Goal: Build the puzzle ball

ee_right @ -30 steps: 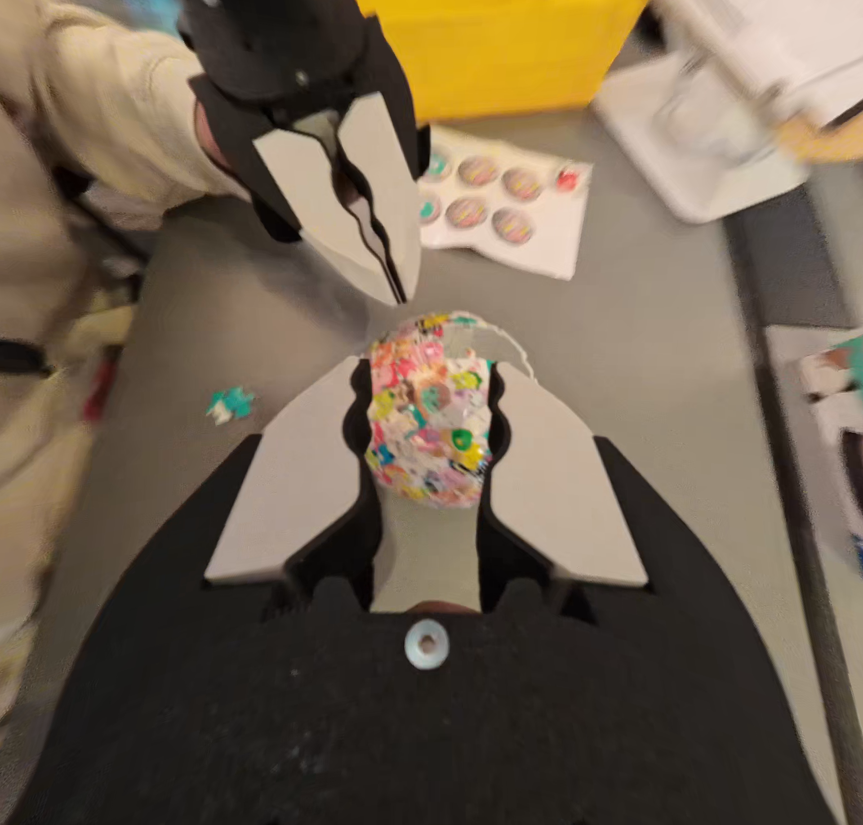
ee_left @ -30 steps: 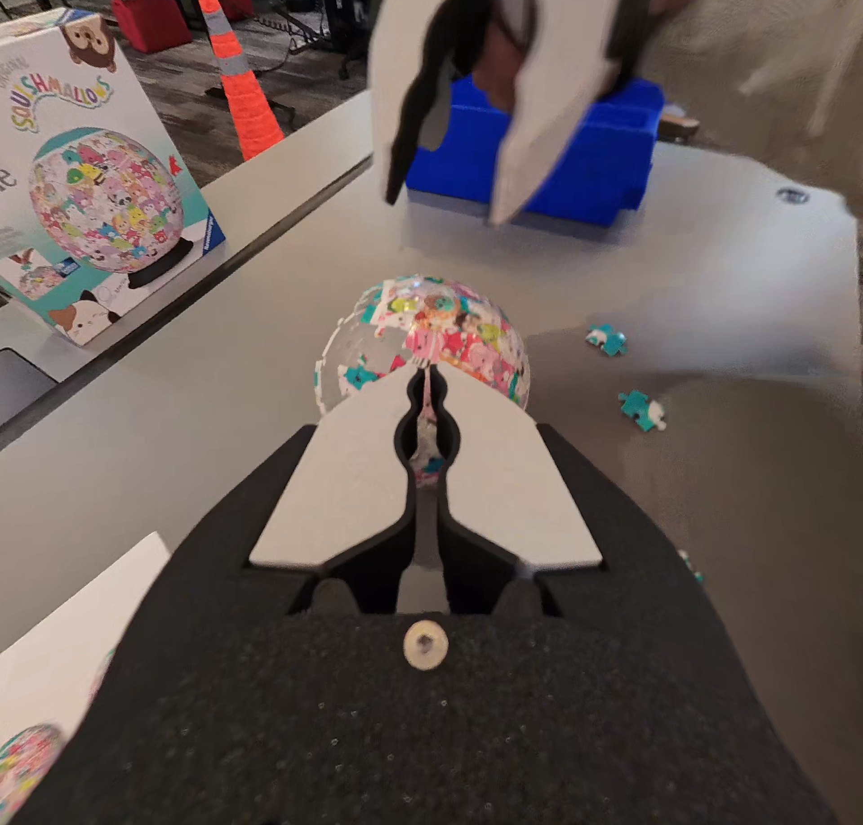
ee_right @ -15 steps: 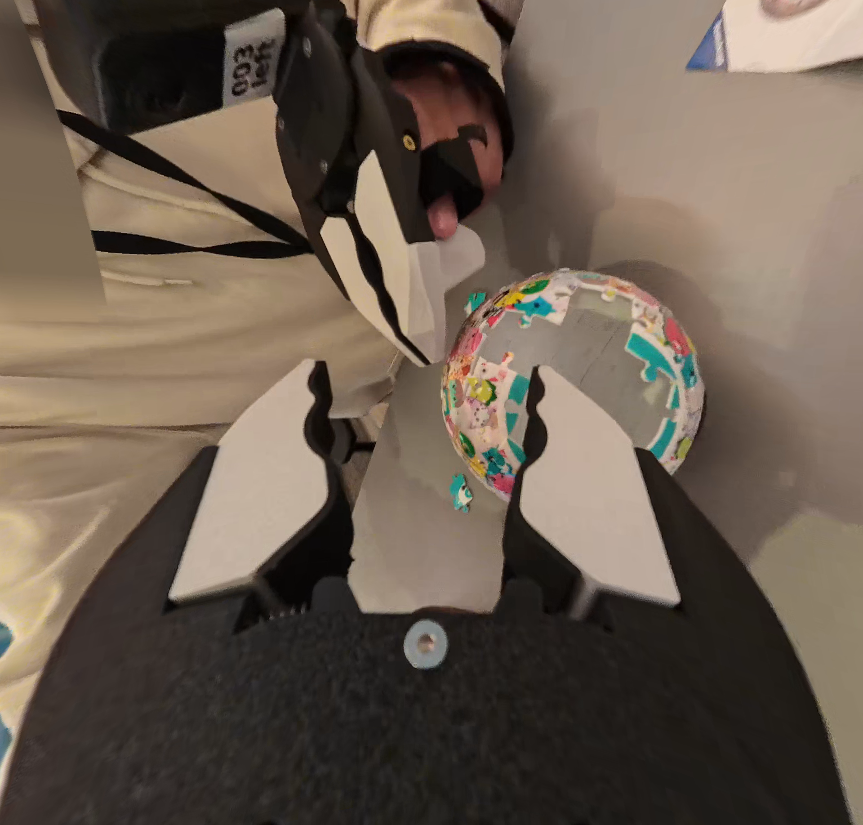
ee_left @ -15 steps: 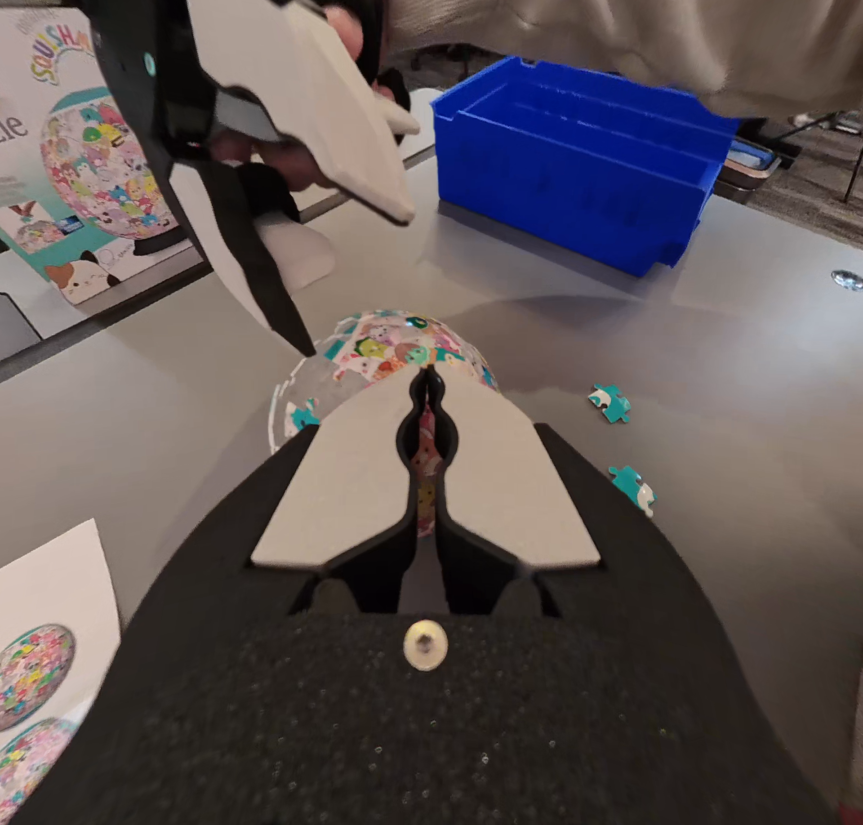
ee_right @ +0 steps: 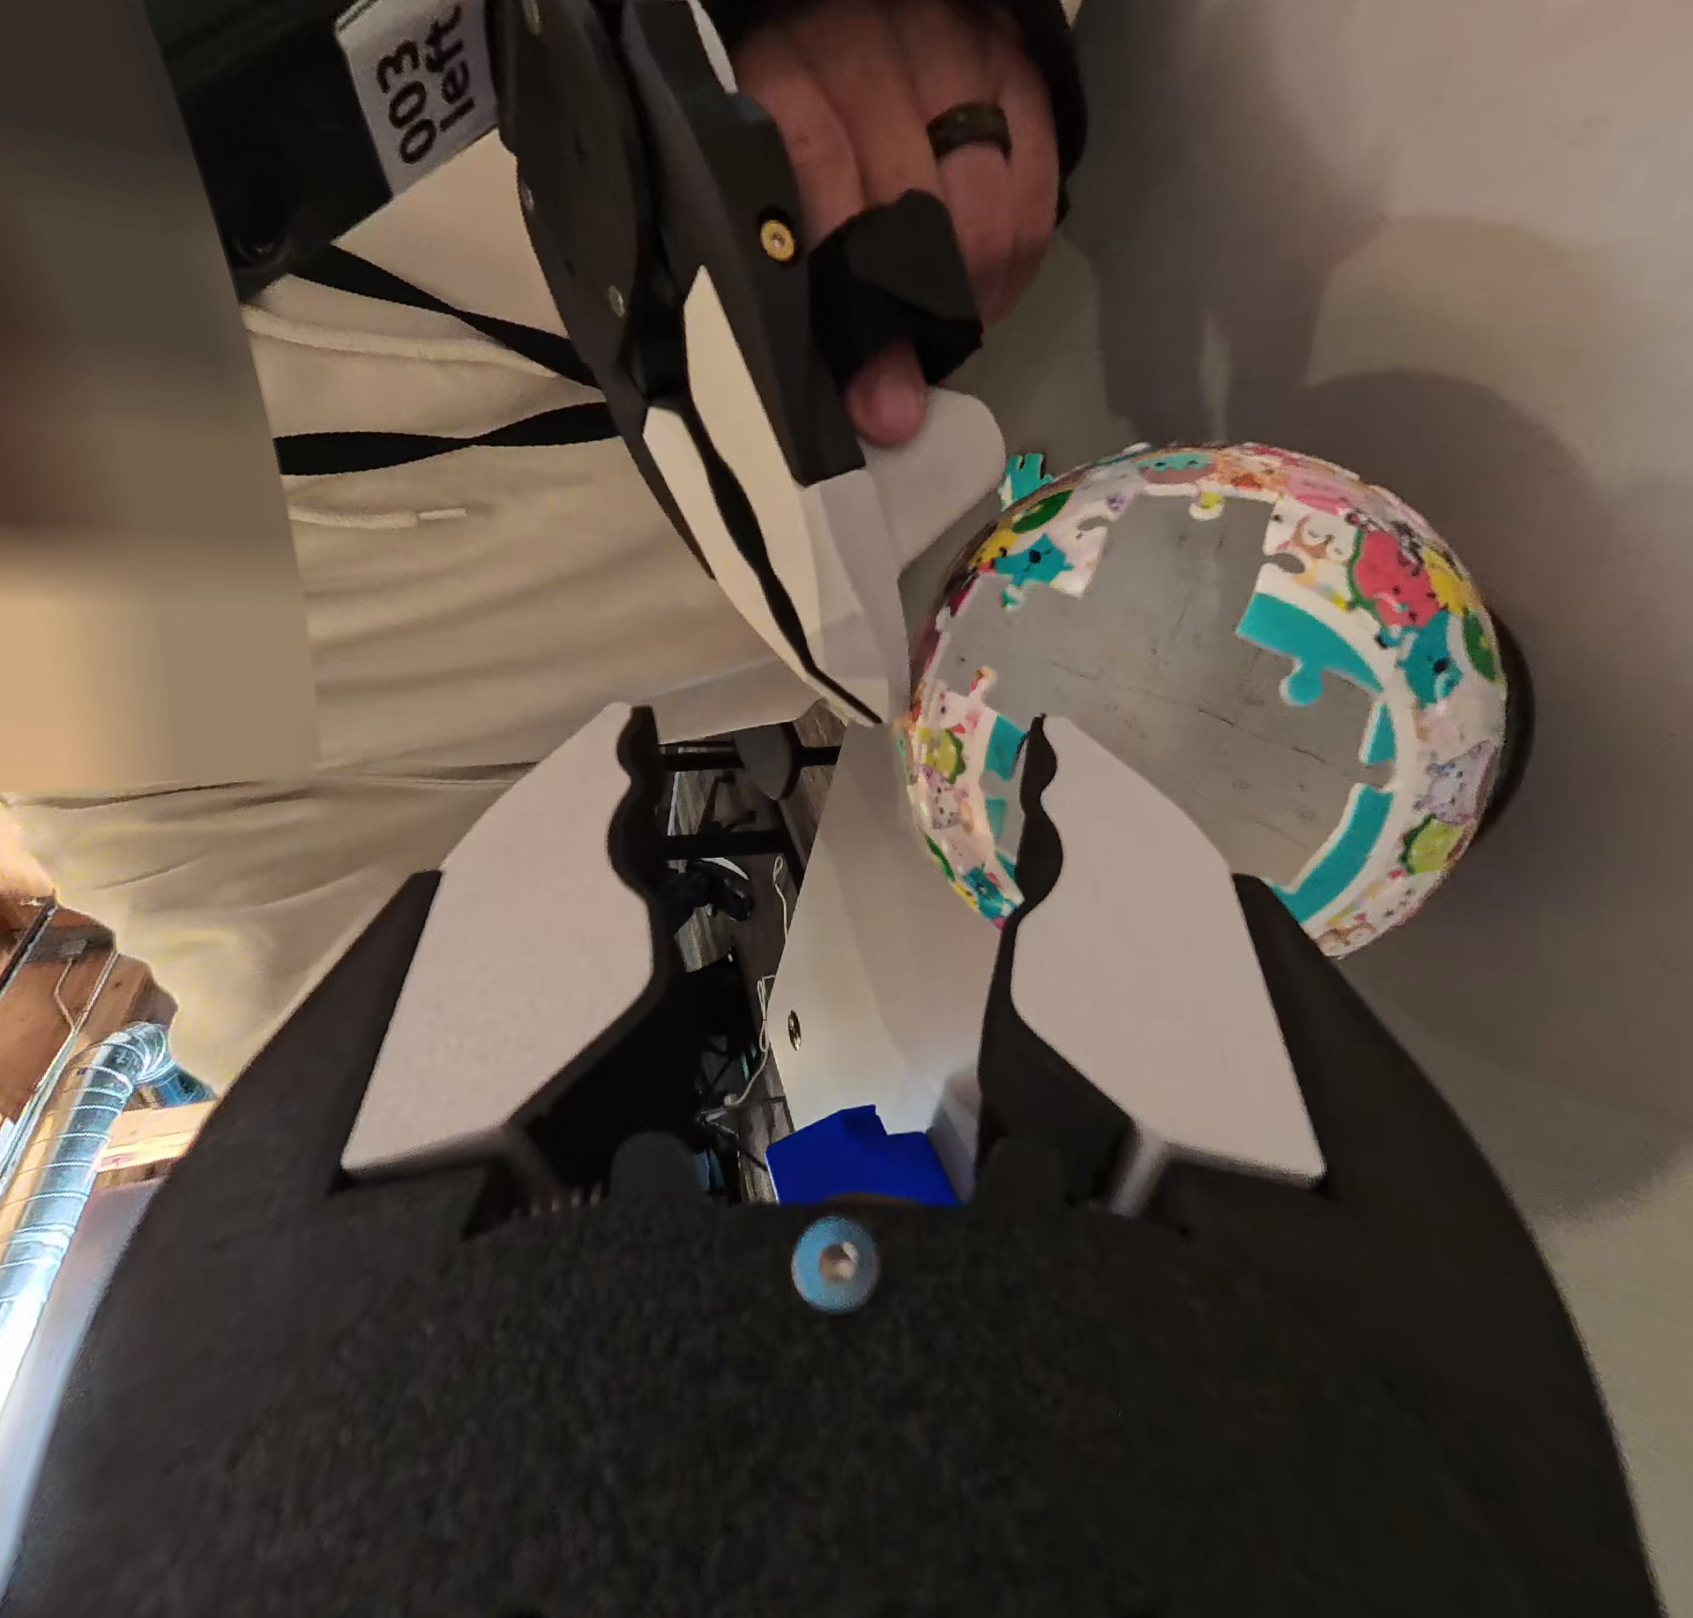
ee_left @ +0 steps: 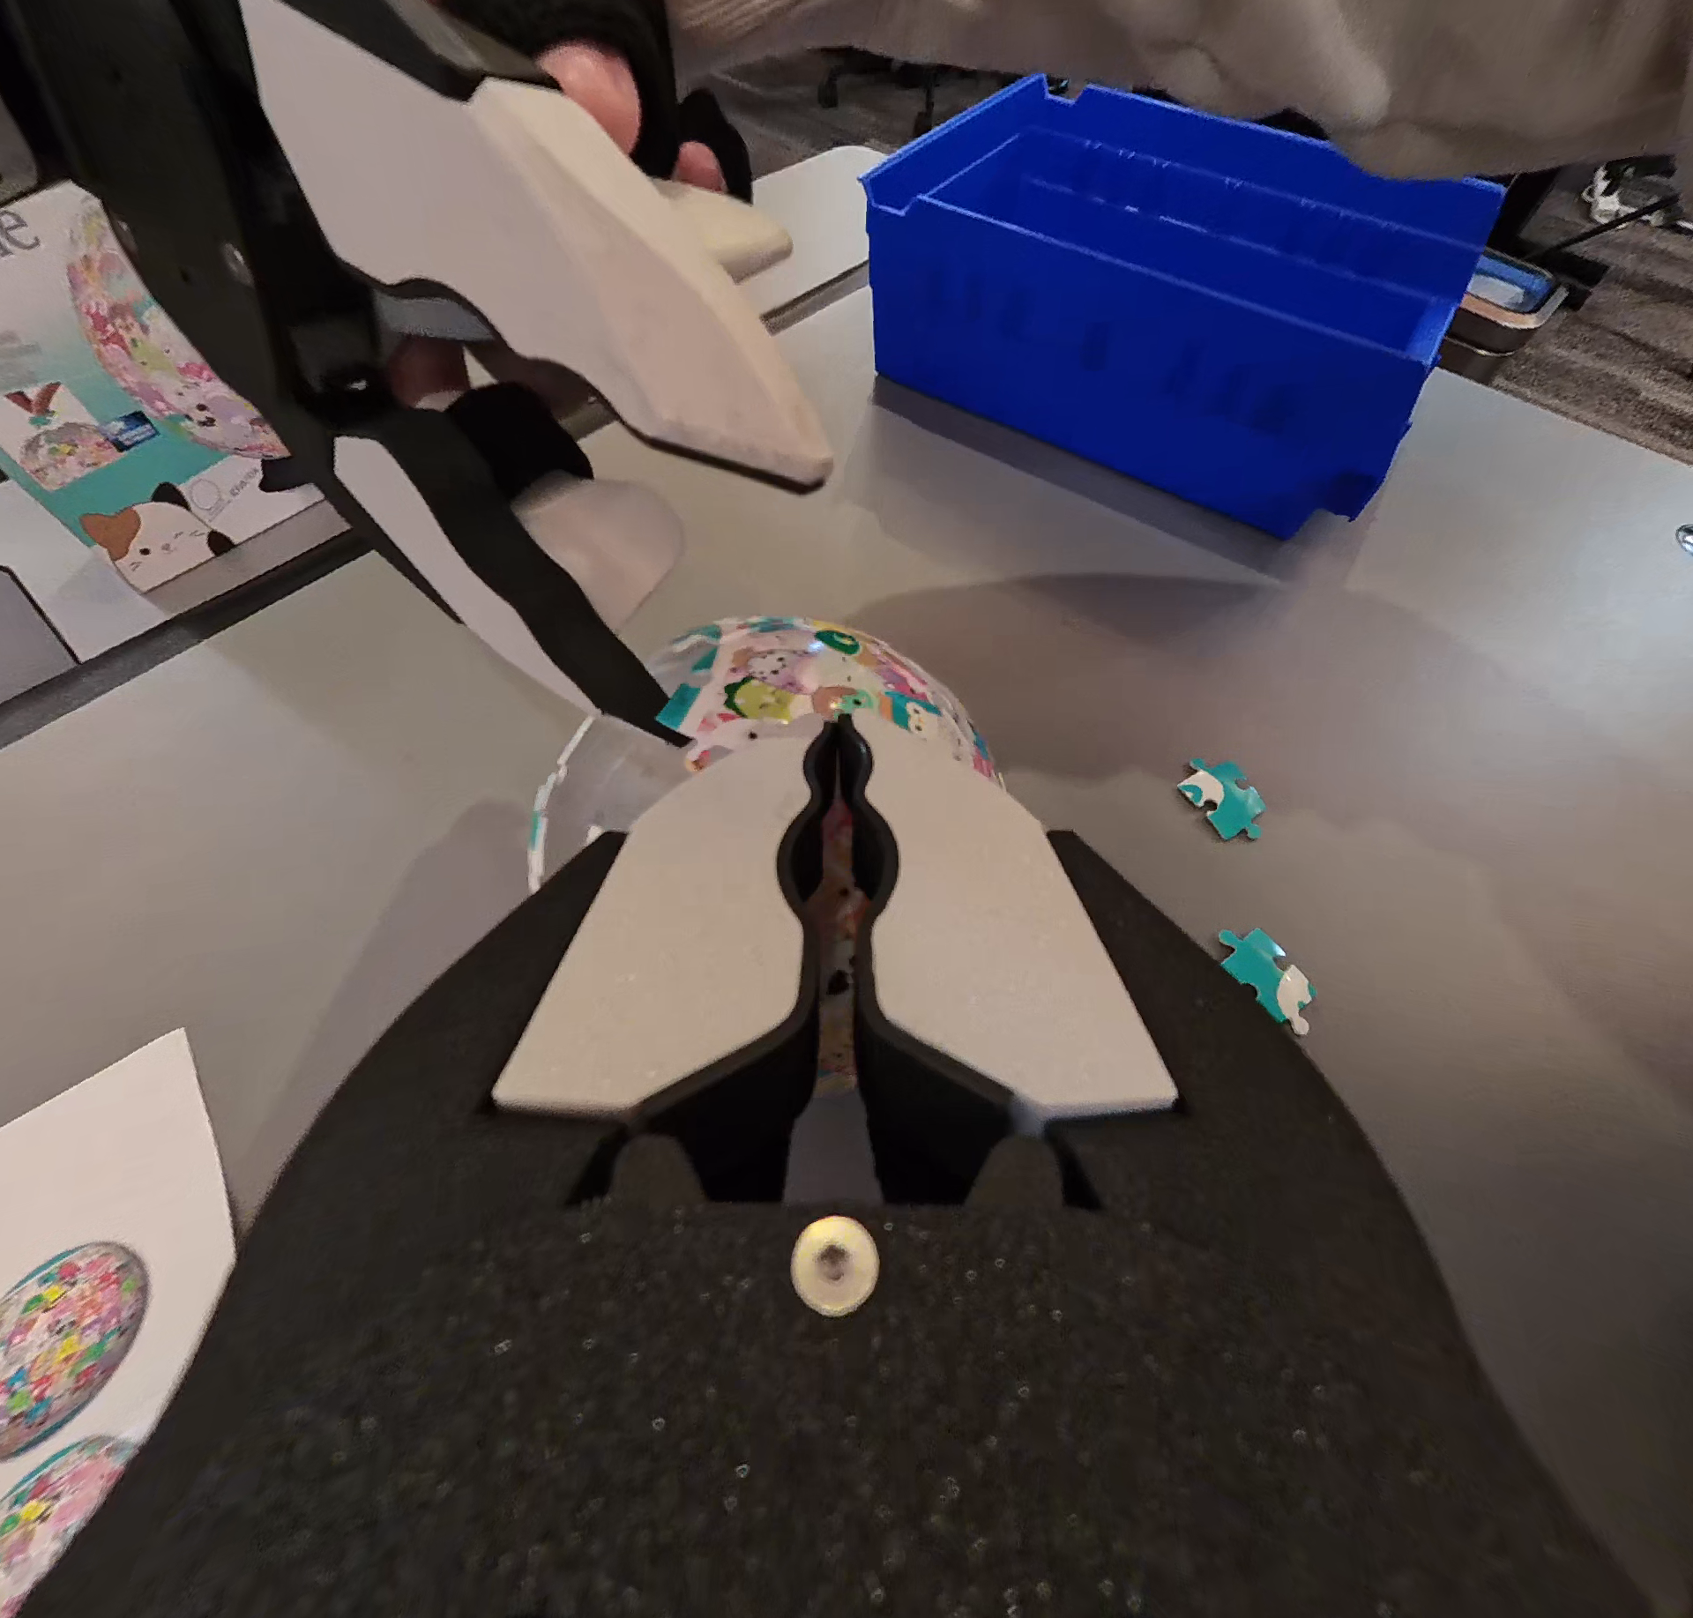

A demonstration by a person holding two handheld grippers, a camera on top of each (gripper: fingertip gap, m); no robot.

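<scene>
- A blue bin [ee_left: 1163,310] stands far on the grey table [ee_left: 1374,749]; the puzzle box [ee_left: 137,438] is at far left and two loose teal pieces [ee_left: 1223,798] lie right of the ball.
- The puzzle ball [ee_left: 806,685] rests on the table, directly in front of the left gripper [ee_left: 838,731], whose fingers are pressed together with nothing between them.
- The right gripper [ee_right: 829,722] is spread wide; one finger [ee_left: 586,649] touches the rim of the ball.
- The unfinished opening of the ball [ee_right: 1182,649] faces the right wrist view; a round thing, no long axis.

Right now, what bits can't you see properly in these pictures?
- Lower half of the puzzle ball: left wrist view, behind the left gripper.
- Whether the left gripper pinches the ball: both views, contact spot hidden.
- Floor of the blue bin: left wrist view, behind its front wall.
- Part of the puzzle box: left wrist view, cut by the edge, covered by the right gripper.
</scene>
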